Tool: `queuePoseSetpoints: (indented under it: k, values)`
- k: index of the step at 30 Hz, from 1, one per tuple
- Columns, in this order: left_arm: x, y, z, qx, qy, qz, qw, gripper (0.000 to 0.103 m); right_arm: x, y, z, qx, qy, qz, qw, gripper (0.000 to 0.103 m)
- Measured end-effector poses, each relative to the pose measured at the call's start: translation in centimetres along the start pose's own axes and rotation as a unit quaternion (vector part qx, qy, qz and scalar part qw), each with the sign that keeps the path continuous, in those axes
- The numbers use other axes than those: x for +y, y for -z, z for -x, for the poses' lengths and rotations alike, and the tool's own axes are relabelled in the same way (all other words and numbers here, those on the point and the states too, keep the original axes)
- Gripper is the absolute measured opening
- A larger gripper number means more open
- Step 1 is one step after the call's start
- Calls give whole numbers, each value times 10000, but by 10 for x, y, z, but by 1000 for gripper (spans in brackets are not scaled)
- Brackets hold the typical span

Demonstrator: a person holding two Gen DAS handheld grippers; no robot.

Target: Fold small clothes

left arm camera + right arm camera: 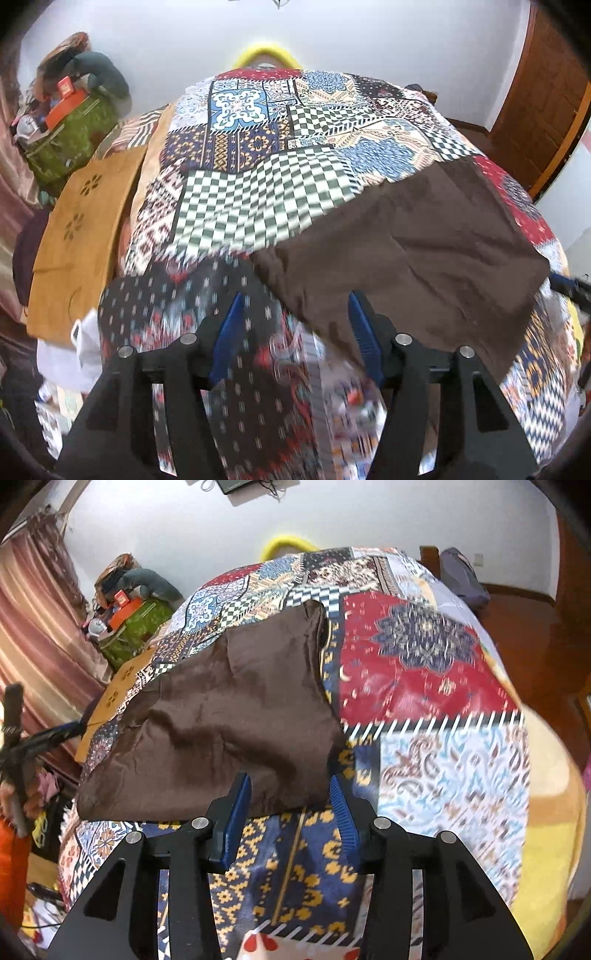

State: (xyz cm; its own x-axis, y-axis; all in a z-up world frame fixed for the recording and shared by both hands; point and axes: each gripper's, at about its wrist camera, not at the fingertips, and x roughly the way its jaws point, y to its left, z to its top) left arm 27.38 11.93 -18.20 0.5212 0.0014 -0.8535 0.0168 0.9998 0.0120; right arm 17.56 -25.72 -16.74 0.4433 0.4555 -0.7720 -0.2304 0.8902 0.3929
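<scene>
Two grippers, left (295,334) right (291,814), both agape; one brown cloth (221,716) on patchwork bedspread (424,686).

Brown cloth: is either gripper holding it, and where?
Neither. The brown cloth lies on the bedspread; left gripper and right gripper are open.

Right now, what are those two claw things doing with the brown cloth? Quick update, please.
Left gripper jaws open, empty. Right gripper jaws open, at near edge of brown cloth. Cloth lies on patchwork bedspread, not gripped. Nothing in the way.
</scene>
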Motion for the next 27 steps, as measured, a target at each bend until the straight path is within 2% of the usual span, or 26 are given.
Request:
queuePoseSetpoints:
  k: [4, 8, 9, 10, 12, 13, 14, 15, 17, 22, 27]
  values:
    - [-11, -31, -41, 196, 131, -372, 9990, 65, -13, 7, -23, 200, -134, -634, 9977, 41]
    - [-30, -48, -86, 243, -438, -955, 9942, 66, -15, 3, -28, -7, -259, -848, 9961, 43]
    - [-31, -50, -97, 325, -432, -991, 9936, 66, -15, 1, -29, -42, -304, -861, 9958, 43]
    - [-30, -50, -106, 423, -349, -995, 9935, 66, -15, -1, -29, -67, -316, -875, 9956, 40]
    - [-26, -48, -117, 438, -120, -916, 9948, 65, -14, -6, -33, -89, -398, -837, 9957, 26]
    - [-24, -47, -117, 375, -37, -882, 9954, 61, -14, -9, -34, -76, -416, -787, 9960, 15]
    - [-21, -45, -115, 295, 171, -846, 9958, 48, -14, -12, -35, -80, -428, -725, 9964, 13]
    - [-19, -43, -113, 288, 337, -813, 9957, 40, -13, -16, -36, -93, -431, -642, 9970, 11]
    - [-16, -39, -113, 330, 431, -742, 9958, 32, -11, -28, -38, -58, -329, -368, 9988, 10]
    - [1, -29, -106, 727, 833, -254, 9935, 20, -15, -61, -50, 49, -181, 104, 9998, 10]
    - [-10, -3, -92, 1011, 1013, -272, 9893, 19, -8, -109, -67, 50, 25, 724, 9974, 9]
